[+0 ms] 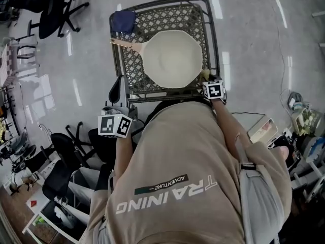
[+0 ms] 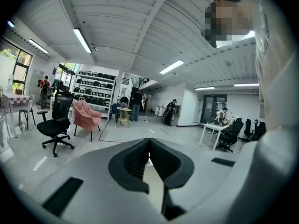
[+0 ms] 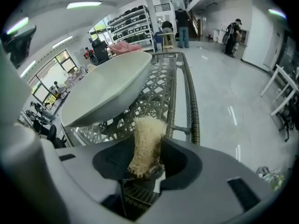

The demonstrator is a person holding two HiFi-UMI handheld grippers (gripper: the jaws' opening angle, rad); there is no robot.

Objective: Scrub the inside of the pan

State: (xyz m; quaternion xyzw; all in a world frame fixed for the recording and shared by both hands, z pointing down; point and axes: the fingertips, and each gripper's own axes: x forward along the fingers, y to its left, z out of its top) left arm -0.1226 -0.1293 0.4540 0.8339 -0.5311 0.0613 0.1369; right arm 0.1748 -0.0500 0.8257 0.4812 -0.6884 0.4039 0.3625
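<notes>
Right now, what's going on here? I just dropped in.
A person stands at the lattice table with a gripper in each hand. The cream pan lies on it, a blue cloth near its handle. The right gripper, at the table's near edge, has a fibrous scrubber between jaws that stand wide apart and seem not to squeeze it. The left gripper is shut, empty, held off the table. Nothing touches the pan.

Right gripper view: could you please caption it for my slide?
Fibrous scrubber between the right tongs, beside the cream pan on a lattice table.
</notes>
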